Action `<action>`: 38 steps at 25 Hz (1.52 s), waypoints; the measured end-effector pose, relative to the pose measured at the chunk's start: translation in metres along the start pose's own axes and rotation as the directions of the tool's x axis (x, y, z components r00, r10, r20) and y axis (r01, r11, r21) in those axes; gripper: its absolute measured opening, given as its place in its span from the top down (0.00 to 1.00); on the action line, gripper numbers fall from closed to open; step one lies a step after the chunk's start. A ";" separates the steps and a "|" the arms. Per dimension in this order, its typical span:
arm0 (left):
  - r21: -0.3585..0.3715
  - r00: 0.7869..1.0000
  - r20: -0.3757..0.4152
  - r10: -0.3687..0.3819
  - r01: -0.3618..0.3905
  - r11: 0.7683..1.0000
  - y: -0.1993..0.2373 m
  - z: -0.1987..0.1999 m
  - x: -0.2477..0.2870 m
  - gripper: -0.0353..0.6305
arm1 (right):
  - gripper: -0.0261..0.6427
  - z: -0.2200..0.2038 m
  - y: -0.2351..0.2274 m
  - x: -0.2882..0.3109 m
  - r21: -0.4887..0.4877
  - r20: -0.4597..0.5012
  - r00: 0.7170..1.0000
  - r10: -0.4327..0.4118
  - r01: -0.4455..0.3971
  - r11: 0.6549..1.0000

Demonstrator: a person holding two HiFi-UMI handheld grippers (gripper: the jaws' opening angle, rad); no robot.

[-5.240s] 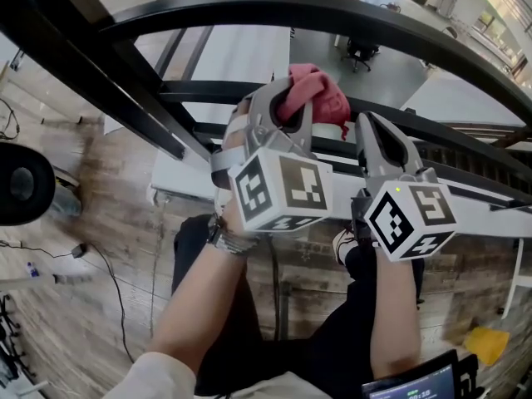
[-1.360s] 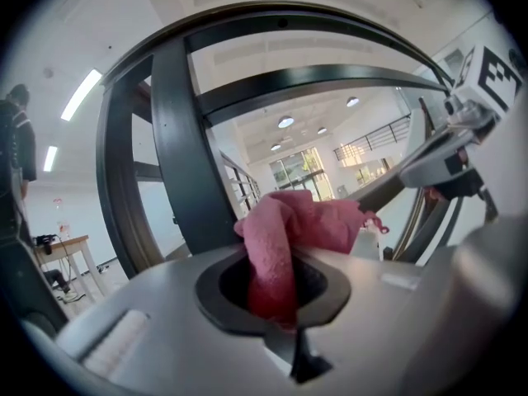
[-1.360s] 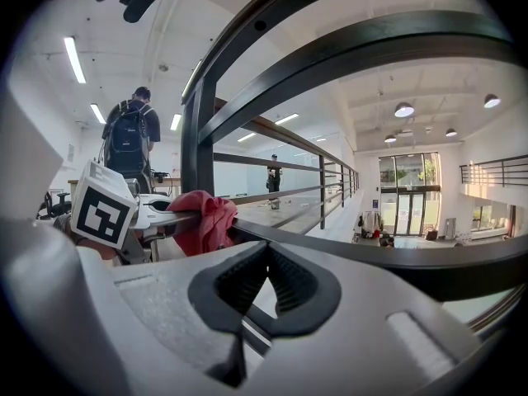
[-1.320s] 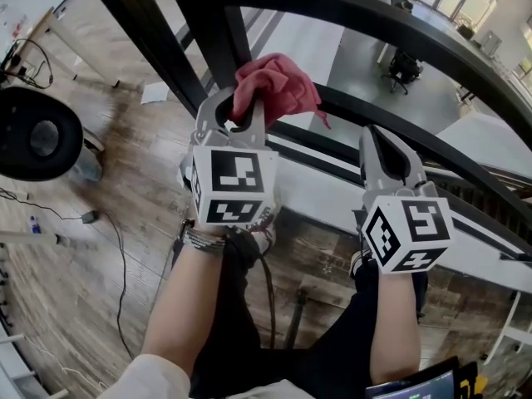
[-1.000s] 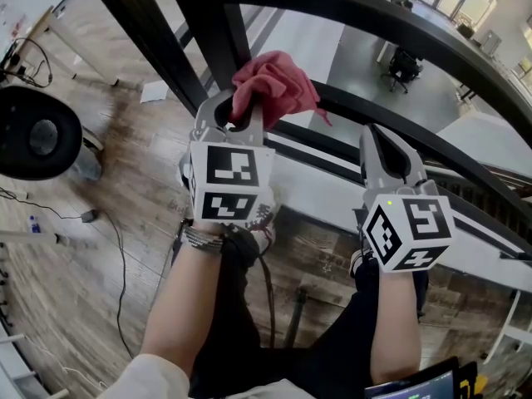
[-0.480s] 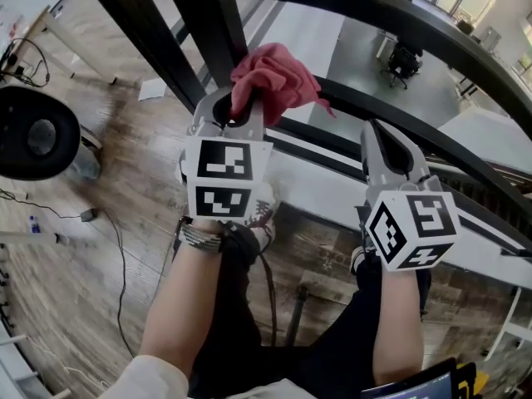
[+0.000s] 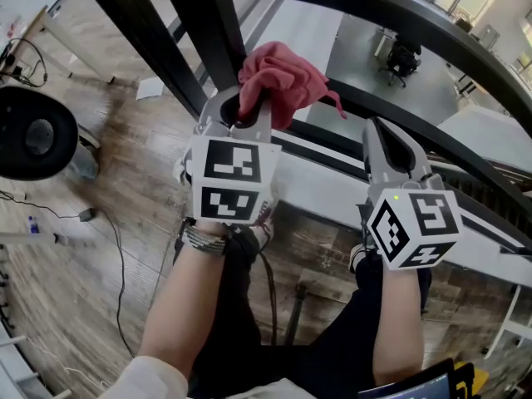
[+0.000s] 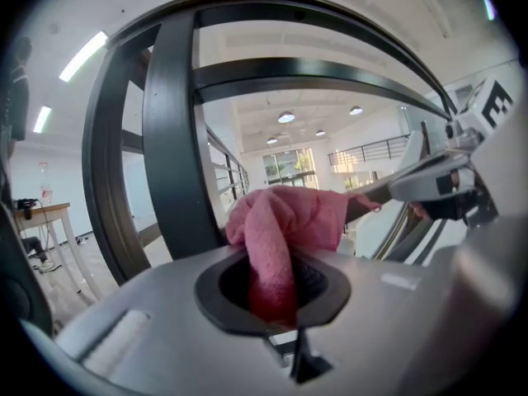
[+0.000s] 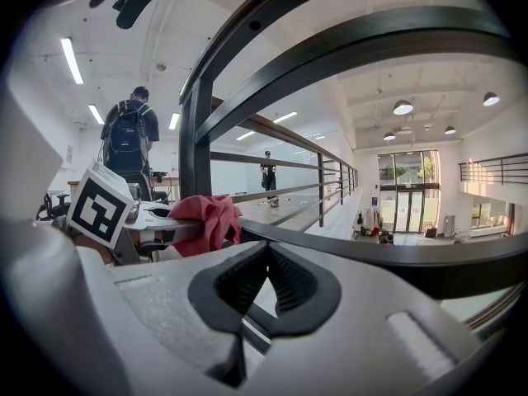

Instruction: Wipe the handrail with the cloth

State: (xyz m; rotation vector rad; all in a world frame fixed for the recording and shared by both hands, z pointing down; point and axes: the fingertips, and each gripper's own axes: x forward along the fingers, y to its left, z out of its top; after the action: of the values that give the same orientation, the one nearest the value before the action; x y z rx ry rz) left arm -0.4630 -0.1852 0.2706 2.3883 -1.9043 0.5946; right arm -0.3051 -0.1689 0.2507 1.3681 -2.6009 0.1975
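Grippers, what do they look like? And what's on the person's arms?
The left gripper and right gripper are grey plastic with black ribbed pads inside. Each carries a white cube printed with black square patterns. The left wrist wears a metal bracelet, and that arm has a pale sleeve.

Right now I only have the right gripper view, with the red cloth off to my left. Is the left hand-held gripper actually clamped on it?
Observer: Yes. The left gripper view shows the left hand-held gripper shut on the cloth, with a fold running down between its jaws.
Operator: Anything close on its far side?
Observer: A black upright post stands just left of the cloth in that same view.
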 end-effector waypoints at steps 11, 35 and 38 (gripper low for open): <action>-0.007 0.999 -0.004 -0.052 0.052 0.999 -0.014 0.002 0.006 0.90 | 0.96 0.002 -0.001 0.004 0.005 0.000 1.000 -0.009 0.009 1.000; 0.021 0.992 0.014 -0.128 0.128 0.992 -0.059 0.017 0.007 0.90 | 0.96 0.003 -0.023 -0.016 0.026 0.011 0.999 -0.043 0.042 0.999; 0.023 0.991 0.014 -0.136 0.136 0.990 -0.063 0.017 0.007 0.90 | 0.96 0.002 -0.028 -0.020 0.035 0.012 0.999 -0.050 0.050 0.998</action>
State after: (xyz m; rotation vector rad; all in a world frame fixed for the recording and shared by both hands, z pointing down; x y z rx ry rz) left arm -0.3969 -0.1807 0.2702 2.5180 -1.7311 0.5923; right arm -0.2708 -0.1692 0.2449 1.4485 -2.5819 0.2281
